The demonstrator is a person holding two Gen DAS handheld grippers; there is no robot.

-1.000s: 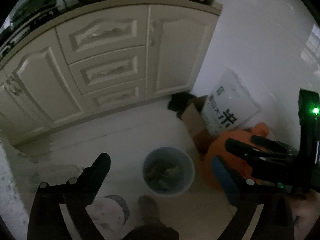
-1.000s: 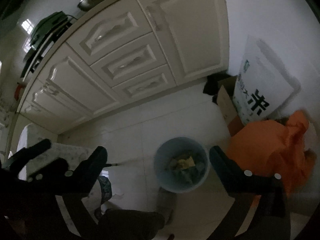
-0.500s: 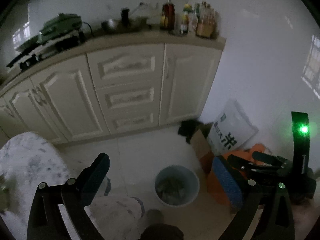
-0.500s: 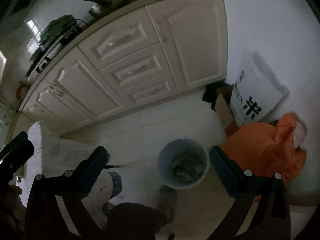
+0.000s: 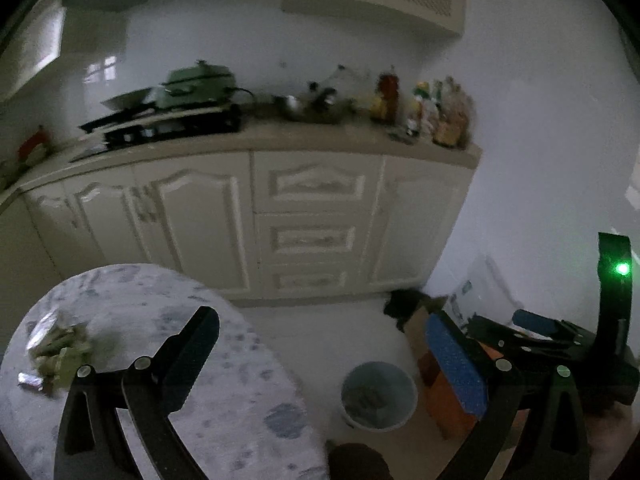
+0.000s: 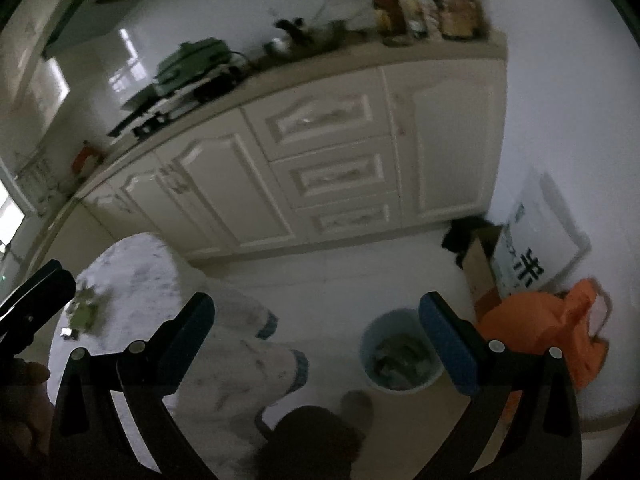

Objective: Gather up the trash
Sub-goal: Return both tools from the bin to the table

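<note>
Overhead, both tools hang with jaws spread wide, holding nothing: left gripper (image 5: 324, 354), right gripper (image 6: 316, 330). Loose trash, a blurred heap of greenish scraps and a silvery wrapper (image 5: 56, 350), lies near the left edge of the round marbled white table (image 5: 224, 392). Pale blue round plastic bin (image 6: 400, 354), part full, stands on open tiled floor off the table's right rim, just beside an orange plastic bag (image 6: 548, 332). Cream cabinets (image 5: 312, 220) bound the far side.

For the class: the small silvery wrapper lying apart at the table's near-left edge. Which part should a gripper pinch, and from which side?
Pinch the silvery wrapper across its short width, coming from above, jaws straddling it. It appears to lie flat on the table, beside the trash pile, so a side approach looks poor.
</note>
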